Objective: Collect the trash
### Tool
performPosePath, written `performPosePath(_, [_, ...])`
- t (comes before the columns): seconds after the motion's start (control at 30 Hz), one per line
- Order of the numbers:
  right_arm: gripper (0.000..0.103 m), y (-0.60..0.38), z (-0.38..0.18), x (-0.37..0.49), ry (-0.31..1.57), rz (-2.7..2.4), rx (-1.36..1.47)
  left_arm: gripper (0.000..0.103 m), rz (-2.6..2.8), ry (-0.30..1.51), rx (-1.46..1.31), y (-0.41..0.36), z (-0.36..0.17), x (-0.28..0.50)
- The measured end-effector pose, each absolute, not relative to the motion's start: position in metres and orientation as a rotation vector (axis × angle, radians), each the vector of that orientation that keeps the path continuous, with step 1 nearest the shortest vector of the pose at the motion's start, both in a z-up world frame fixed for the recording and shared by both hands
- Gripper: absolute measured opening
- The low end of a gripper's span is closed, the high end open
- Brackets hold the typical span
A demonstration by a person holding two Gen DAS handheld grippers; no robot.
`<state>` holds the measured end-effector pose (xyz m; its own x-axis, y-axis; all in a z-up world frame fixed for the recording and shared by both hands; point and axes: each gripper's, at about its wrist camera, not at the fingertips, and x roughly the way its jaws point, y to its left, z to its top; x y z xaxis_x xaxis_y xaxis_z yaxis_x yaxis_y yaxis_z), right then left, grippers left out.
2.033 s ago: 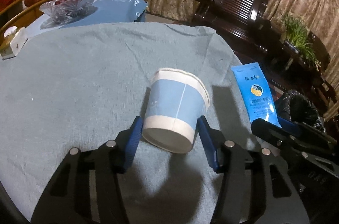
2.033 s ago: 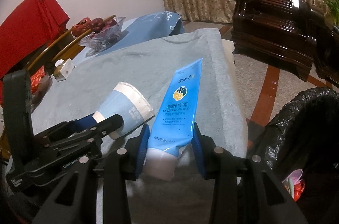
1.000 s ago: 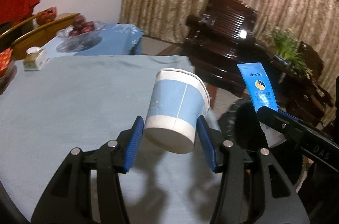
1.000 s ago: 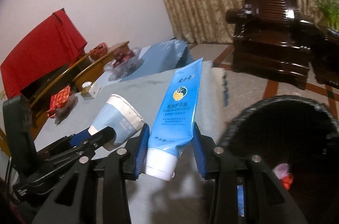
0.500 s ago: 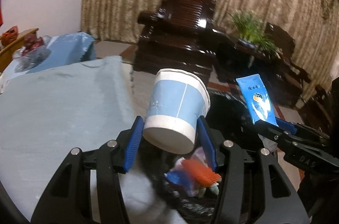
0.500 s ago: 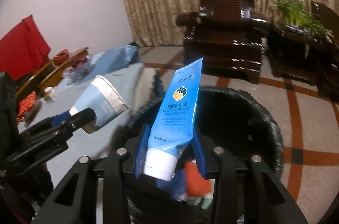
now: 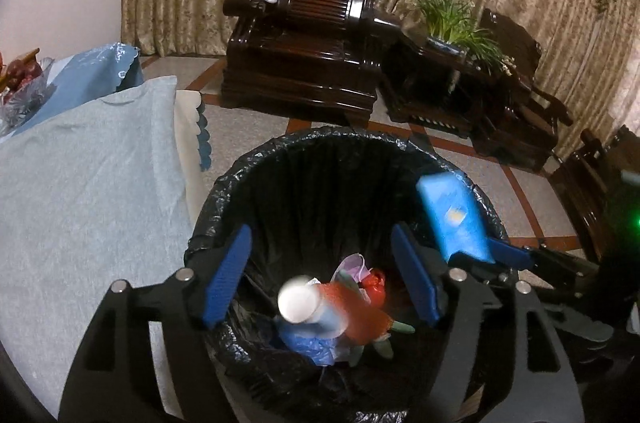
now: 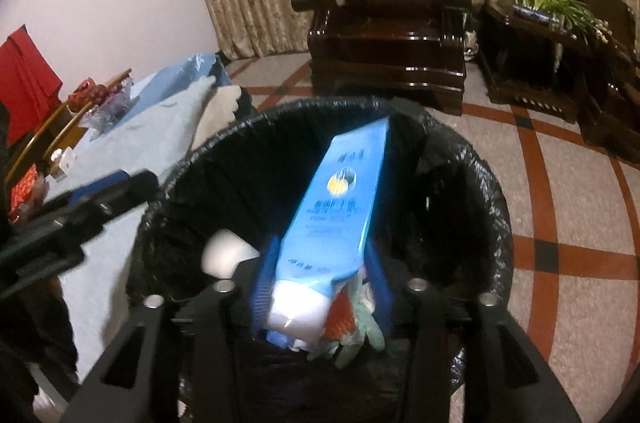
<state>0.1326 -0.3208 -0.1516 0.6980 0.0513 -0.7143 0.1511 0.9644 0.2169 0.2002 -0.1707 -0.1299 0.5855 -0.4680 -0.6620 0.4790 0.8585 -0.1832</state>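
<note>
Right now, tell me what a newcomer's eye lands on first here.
The black-lined trash bin fills both views, right beside the table's grey cloth. The paper cup is down among the colourful trash inside, below the opening left gripper. The bright blue tube stands between the right gripper's opening jaws over the bin; the dark wooden armchair looms behind.

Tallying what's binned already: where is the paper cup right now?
In the left wrist view, the paper cup lies inside the black-lined bin, on the wrappers at the bottom, below the opening left gripper.
</note>
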Motion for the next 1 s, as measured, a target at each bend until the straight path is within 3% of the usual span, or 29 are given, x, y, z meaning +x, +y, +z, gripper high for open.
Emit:
performPosePath(0.27, [0.088,-0.318,-0.146,0.128,0.789,-0.056,0.252,0.084,-0.532,0.752,0.006,-0.149,-0.117,0.194])
performPosePath(0.4, [0.096,-0.312,-0.134,0.122,0.767,-0.044,0.247,0.090,-0.512,0.731,0.010,-0.138,-0.104,0.186])
performPosePath(1.0, [0.097,-0.267,-0.054,0.087,0.678,0.067,0.218,0.093,-0.386,0.652,0.011,-0.073,-0.043,0.121])
